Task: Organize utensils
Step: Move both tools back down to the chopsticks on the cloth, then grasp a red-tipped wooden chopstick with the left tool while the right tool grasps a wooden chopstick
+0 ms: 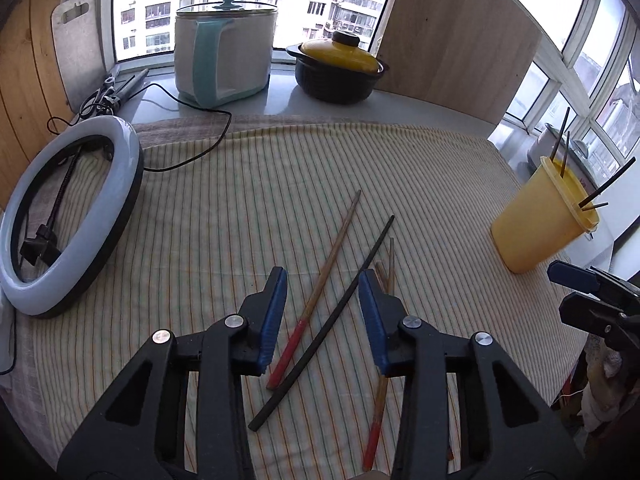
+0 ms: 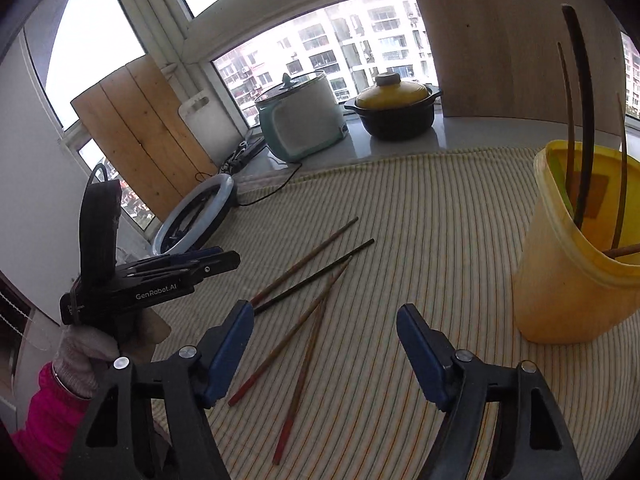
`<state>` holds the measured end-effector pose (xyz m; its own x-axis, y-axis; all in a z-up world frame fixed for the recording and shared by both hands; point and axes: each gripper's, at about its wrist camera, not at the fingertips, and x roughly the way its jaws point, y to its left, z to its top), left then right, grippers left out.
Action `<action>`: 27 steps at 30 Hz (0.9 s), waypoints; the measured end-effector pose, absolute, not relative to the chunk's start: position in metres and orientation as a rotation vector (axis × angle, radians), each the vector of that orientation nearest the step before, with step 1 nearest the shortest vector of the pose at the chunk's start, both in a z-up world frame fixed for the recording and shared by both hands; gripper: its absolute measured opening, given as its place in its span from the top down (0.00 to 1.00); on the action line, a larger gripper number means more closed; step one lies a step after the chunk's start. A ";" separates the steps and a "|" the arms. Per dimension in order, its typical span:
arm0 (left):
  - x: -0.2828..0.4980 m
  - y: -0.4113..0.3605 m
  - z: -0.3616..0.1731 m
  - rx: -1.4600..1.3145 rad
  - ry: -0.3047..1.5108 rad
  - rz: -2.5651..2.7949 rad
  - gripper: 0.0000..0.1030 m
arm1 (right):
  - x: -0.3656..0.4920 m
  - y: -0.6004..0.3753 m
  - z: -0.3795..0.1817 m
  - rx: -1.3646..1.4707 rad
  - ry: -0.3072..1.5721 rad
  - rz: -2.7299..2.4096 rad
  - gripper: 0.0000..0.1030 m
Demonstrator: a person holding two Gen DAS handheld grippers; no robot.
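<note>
Between the half-spread, empty left tongs [image 1: 323, 312] on the tabletop [image 1: 440, 200] lie light, stiff, slippery chopsticks [image 1: 320, 292], best pinched mid-shaft, while the wide, empty right tongs [image 2: 326, 350] hover beside the yellow cup [image 2: 572, 280].

A home kitchen corner: rice cooker [image 1: 226, 52], lidded clay pot [image 1: 338, 68] and cutting boards [image 2: 140, 136] line the apartment-facing windowsill at upper frame.
</note>
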<state>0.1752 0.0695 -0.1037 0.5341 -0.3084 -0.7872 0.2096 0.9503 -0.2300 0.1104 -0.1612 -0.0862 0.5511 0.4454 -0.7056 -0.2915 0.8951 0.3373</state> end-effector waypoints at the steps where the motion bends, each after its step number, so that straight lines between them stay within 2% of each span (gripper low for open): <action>1: 0.179 0.069 -0.108 -0.112 0.971 -0.313 0.69 | 0.116 -0.157 -0.092 0.196 0.910 0.438 0.35; 7: 0.197 0.062 -0.124 -0.116 1.020 -0.349 0.77 | 0.155 -0.137 -0.126 0.231 1.037 0.427 0.57; 10: 0.205 0.054 -0.129 -0.099 1.039 -0.362 0.84 | 0.174 -0.131 -0.143 0.275 1.095 0.412 0.64; 13: 0.211 0.046 -0.133 -0.074 1.055 -0.379 0.85 | 0.190 -0.130 -0.158 0.343 1.141 0.395 0.70; 19: 0.223 0.028 -0.143 -0.023 1.089 -0.388 0.88 | 0.211 -0.126 -0.172 0.411 1.175 0.379 0.77; 27: 0.238 0.016 -0.157 0.011 1.133 -0.385 0.88 | 0.224 -0.126 -0.184 0.457 1.204 0.352 0.80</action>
<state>0.2382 0.0159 -0.1573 0.3652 -0.2941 -0.8833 0.3046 0.9343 -0.1851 0.2243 -0.1261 -0.1840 0.3234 0.4931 -0.8076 -0.0197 0.8568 0.5152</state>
